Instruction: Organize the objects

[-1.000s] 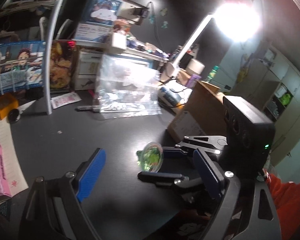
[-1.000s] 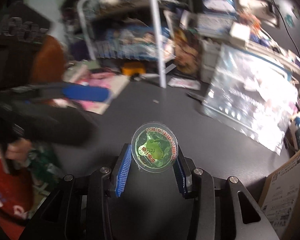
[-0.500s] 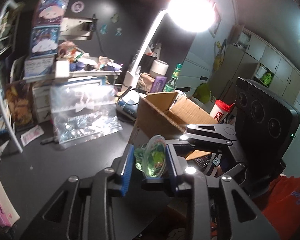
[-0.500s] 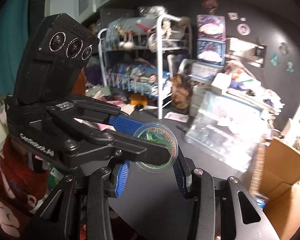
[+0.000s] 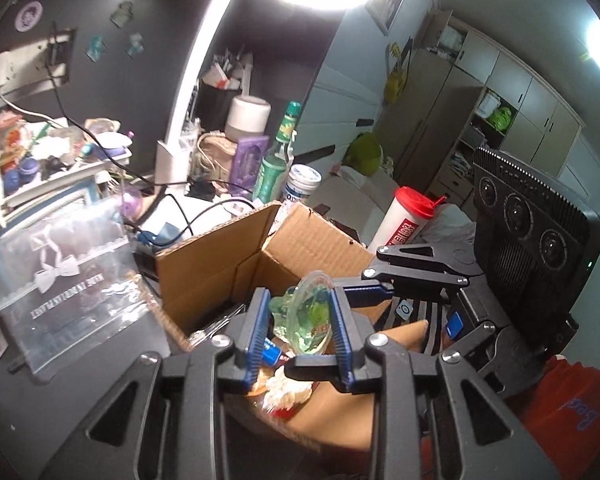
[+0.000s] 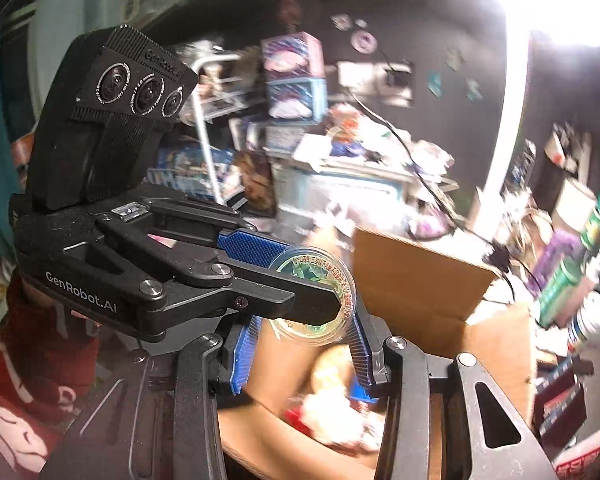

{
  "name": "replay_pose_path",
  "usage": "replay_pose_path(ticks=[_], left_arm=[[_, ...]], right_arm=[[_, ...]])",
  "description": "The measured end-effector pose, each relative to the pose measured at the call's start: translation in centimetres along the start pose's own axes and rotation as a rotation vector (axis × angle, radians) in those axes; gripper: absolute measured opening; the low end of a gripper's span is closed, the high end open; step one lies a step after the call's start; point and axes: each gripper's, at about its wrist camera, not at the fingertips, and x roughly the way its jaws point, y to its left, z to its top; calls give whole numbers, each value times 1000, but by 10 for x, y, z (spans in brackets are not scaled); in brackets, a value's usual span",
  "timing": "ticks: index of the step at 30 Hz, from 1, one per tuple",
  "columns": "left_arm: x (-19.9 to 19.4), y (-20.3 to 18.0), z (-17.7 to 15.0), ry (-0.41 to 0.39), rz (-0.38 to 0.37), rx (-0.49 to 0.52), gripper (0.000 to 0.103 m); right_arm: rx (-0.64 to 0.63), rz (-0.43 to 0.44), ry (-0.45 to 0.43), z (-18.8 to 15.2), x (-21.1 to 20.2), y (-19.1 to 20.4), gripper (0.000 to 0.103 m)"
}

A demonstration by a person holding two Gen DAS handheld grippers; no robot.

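A small clear jelly cup [image 5: 305,317] with green filling and a printed foil lid is held above an open cardboard box [image 5: 216,264]. My left gripper [image 5: 300,332] is shut on it, its blue pads on the cup's two faces. My right gripper [image 6: 300,344] comes in from the right and is shut on the same cup [image 6: 320,300], pads on the rim. In the right wrist view the left gripper's black finger covers part of the lid. The box [image 6: 420,276] holds red and white packets.
A clear zip bag [image 5: 68,276] leans on the dark desk left of the box. Behind the box stand a green bottle [image 5: 278,160], a white tub [image 5: 302,182], a red-capped white shaker [image 5: 406,220], cables and a bright desk lamp [image 5: 204,64].
My left gripper swung in and closed on the cup held by my right gripper. Both grippers then carried it from over the desk to above the open box.
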Motion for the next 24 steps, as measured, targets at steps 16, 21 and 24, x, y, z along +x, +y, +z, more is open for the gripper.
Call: replay_pose_path(ticks=[16,21,24], left_arm=[[2,-4,8,-9,97,-1,72],[-14,-7,1,-55,128,-5,79],[-26,-9,-6,-89,153,-11,84]], right_arm=[[25,1,160,-3,15,-27,50],[44,-15,147,-7,8,-25,53],[44,-33,135,-8,4,-22,59]])
